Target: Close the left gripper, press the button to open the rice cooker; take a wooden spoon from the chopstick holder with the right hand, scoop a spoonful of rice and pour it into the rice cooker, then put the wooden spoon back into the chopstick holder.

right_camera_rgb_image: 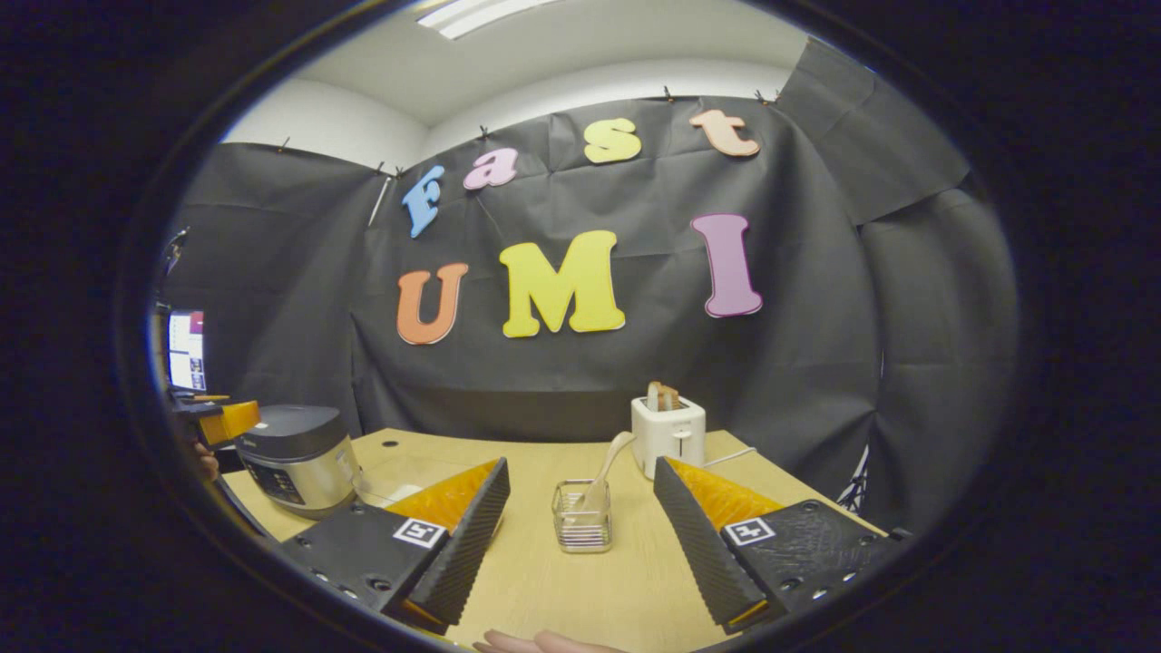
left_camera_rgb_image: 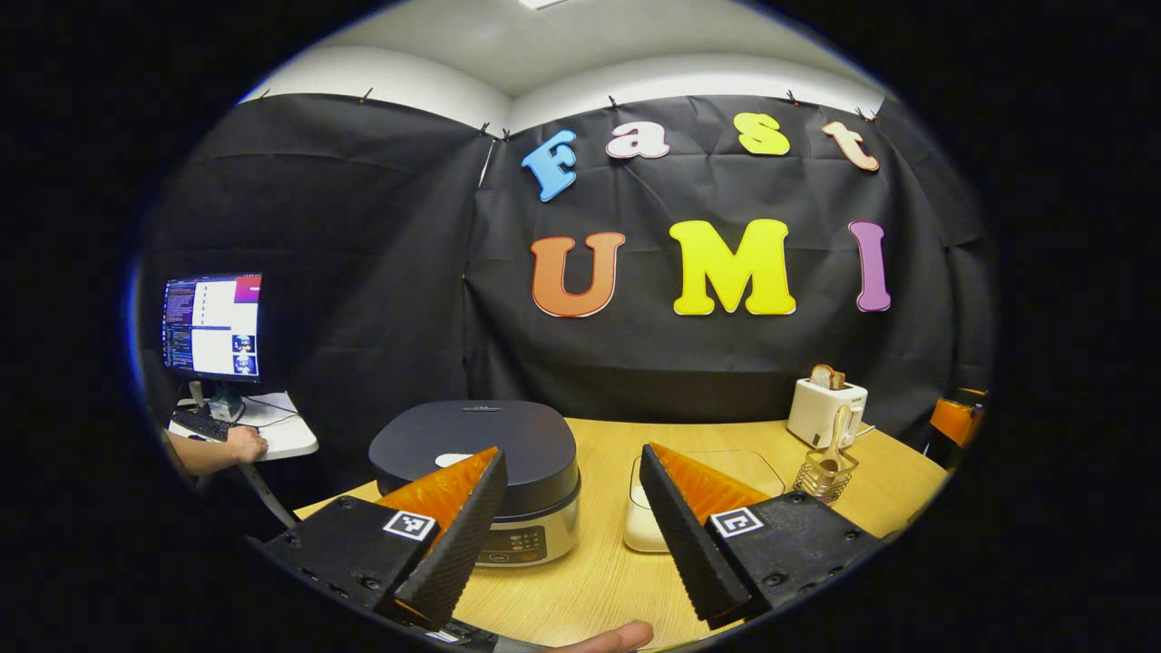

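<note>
Both cameras are riding low over the table [left_camera_rgb_image: 580, 580], facing the black back wall. The left gripper view is sitting close behind the rice cooker [left_camera_rgb_image: 481, 472]; the right gripper view is looking from farther right, at the chopstick holder [right_camera_rgb_image: 582, 517]. Both are taking in the toaster [right_camera_rgb_image: 668, 433].

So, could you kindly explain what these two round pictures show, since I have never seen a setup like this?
A person holds a two-finger tool in each hand, and a wide-angle camera rides on each tool. The left gripper view looks past the left gripper at the rice cooker, lid shut, on the wooden table. The right gripper view looks past the right gripper at the wire chopstick holder with the wooden spoon standing in it. A clear tray and a toaster are also on the table. Both pairs of fingers stand open and hold nothing.
</note>
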A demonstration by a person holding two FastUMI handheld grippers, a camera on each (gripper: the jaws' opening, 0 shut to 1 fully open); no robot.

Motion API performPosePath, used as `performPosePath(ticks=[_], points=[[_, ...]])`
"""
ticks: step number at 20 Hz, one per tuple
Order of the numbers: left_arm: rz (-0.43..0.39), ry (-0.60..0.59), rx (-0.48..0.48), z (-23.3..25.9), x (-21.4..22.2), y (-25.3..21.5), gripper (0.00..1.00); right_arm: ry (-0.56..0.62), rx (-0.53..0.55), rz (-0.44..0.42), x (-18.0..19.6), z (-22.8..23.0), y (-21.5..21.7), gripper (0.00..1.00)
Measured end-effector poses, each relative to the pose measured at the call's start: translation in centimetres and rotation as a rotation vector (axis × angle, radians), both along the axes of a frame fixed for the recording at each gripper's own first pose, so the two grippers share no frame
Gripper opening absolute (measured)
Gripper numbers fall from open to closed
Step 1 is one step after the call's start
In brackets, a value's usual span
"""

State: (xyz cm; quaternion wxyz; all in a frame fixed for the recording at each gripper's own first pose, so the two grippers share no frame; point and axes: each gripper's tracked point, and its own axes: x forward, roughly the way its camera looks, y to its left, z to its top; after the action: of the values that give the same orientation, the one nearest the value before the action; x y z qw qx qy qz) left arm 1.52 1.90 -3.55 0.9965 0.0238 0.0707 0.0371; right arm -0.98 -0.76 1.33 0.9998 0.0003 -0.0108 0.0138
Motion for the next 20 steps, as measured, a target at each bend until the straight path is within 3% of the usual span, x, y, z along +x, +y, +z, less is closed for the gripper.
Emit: performPosePath(ticks=[2, 6, 7, 8, 9, 11, 15, 20], points=[[-0.016, 0.013, 0.027, 0.3, 0.4, -0.1, 0.89, 0.002, -0.014, -0.018, -0.1, 0.0, -0.6, 0.92], [-0.029, 0.120, 0.016, -1.2, 1.6, 1.1, 0.70, -0.035, -0.024, -0.046, -0.2, 1.0, -1.9, 0.95], [-0.022, 0.145, 0.015, -1.3, 1.8, 1.8, 0.58, -0.046, -0.024, -0.053, -0.4, 1.5, -2.3, 0.95], [-0.014, 0.164, 0.018, -1.2, 2.0, 2.5, 0.57, -0.056, -0.021, -0.061, -0.6, 1.7, -2.8, 0.95], [-0.006, 0.176, 0.024, -0.8, 2.2, 3.0, 0.37, -0.066, -0.015, -0.066, -0.8, 2.1, -3.1, 0.95], [0.006, 0.202, 0.026, -0.3, 2.5, 4.3, 0.21, -0.084, 0.004, -0.069, -1.2, 2.8, -3.6, 0.95], [0.051, 0.264, 0.011, -0.2, 3.2, 7.0, 0.04, -0.099, 0.008, -0.089, -1.4, 3.3, -4.7, 0.95], [0.085, 0.373, -0.023, -2.5, 4.1, 9.0, 0.03, -0.115, -0.005, -0.113, -1.6, 3.6, -5.2, 0.95]])
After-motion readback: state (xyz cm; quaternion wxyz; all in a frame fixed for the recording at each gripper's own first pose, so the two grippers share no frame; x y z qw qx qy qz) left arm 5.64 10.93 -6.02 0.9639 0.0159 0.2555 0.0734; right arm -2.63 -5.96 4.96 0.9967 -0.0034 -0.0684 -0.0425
